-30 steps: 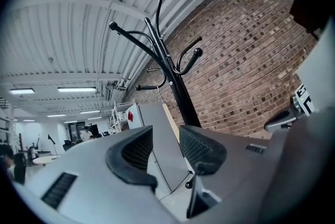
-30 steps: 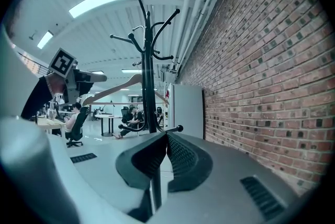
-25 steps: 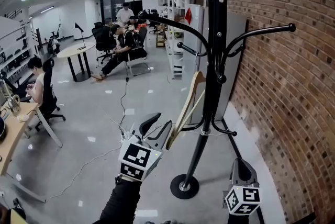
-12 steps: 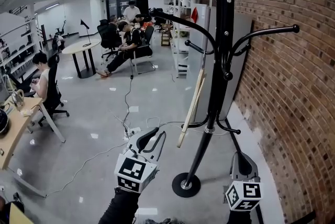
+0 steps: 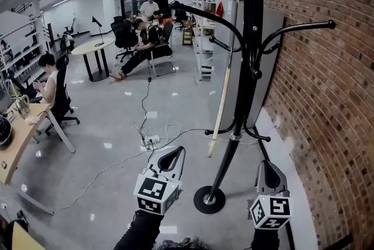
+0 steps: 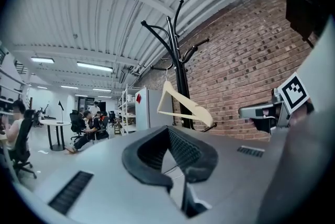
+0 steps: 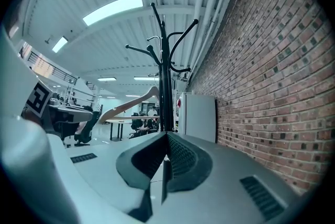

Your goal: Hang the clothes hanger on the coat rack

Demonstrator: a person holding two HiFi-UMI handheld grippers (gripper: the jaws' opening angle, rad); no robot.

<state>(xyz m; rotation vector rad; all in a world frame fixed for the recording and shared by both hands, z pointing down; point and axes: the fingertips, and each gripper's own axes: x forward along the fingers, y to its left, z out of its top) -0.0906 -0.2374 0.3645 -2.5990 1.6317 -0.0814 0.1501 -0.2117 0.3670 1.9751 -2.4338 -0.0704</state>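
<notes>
Up on the rack (image 5: pixel 250 38), the hanger (image 5: pixel 220 113) hangs free off one of the arms on the open-room side, so the job looks basically done imo. Left claw (image 5: pixel 175 152) has just been closing and is pinched tight with nothing in it. Right claw (image 5: pixel 265 166) is closed and empty too, both clear of it. Hanger's pale wood, a triangle shape, slim edge-on from the head view.

Brick wall (image 5: pixel 327 103) along the right. Glossy grey floor (image 5: pixel 105 114), with a white power strip (image 5: pixel 151 141) lying near the middle. Far left, a round table (image 5: pixel 93 49); seated people (image 5: pixel 139 44) just beside it. Wooden table (image 5: pixel 14 143) at near left, another seated person (image 5: pixel 48 78) beside it.
</notes>
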